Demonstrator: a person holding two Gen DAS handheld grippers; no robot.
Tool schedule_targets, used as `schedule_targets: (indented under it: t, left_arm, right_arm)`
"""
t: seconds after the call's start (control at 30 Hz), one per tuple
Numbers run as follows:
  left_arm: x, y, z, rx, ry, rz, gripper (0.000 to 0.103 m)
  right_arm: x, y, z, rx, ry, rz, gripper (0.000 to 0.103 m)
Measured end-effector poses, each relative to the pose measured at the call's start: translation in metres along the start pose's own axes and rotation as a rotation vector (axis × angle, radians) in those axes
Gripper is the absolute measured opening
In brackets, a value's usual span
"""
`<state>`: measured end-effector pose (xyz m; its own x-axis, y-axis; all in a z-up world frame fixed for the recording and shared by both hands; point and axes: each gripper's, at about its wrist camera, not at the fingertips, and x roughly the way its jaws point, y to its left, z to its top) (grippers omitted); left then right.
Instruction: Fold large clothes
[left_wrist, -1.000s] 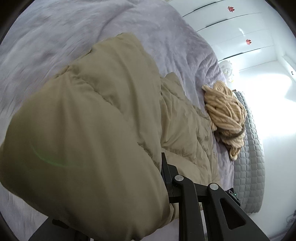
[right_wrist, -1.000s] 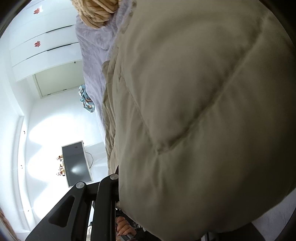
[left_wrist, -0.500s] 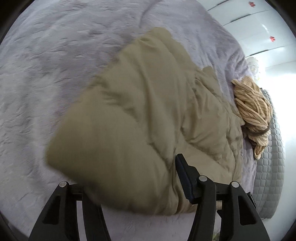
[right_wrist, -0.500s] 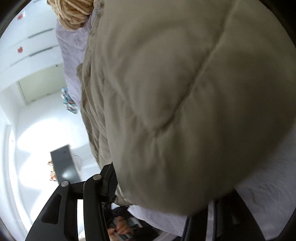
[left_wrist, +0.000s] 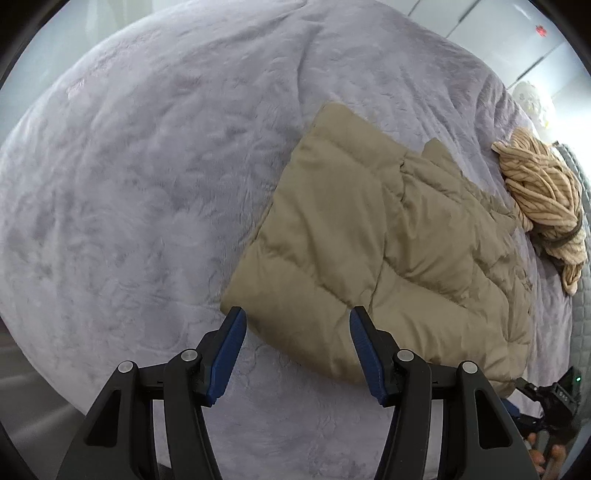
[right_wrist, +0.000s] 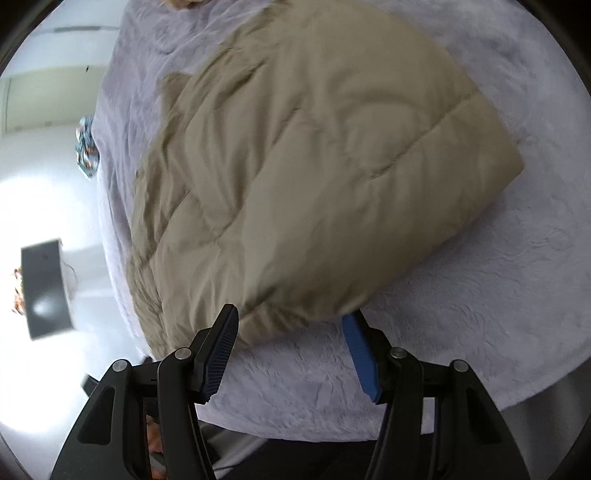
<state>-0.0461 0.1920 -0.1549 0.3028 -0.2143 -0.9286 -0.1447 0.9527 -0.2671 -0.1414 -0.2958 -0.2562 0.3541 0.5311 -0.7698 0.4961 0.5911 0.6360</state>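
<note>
Puffy jacket (left_wrist: 384, 251) lies folded mid-frame on the bed (left_wrist: 140, 177); both tongs released.
Left tongs (left_wrist: 295, 334) and right tongs (right_wrist: 291, 328) gape at its near edge; the springy padding may pop the fold open.

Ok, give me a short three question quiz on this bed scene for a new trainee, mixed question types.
1. True or false: the left gripper is clamped on the tan puffer jacket.
2. What lies beyond the jacket near the bed's far edge? A) chunky knit bundle B) shoes C) laptop
3. Fill in: the jacket rests on a ____ plush blanket.

Key: 1 false, both grippers, including the right gripper, have jaws apart. 2 A. 3 lavender.
</note>
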Motion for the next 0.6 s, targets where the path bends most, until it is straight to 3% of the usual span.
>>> schedule_targets:
  t: [0.3,0.6]
  left_arm:
    - [-0.002,-0.028,0.008,0.082,0.008,0.002,0.060]
    - [0.008,-0.047,0.017,0.151,0.045,-0.010,0.060]
  right_arm:
    - [-0.003,0.097,-0.023,-0.230,0.021,-0.095,0.063]
    - [0.019,0.106,-0.034,-0.312,0.055,-0.153,0.070]
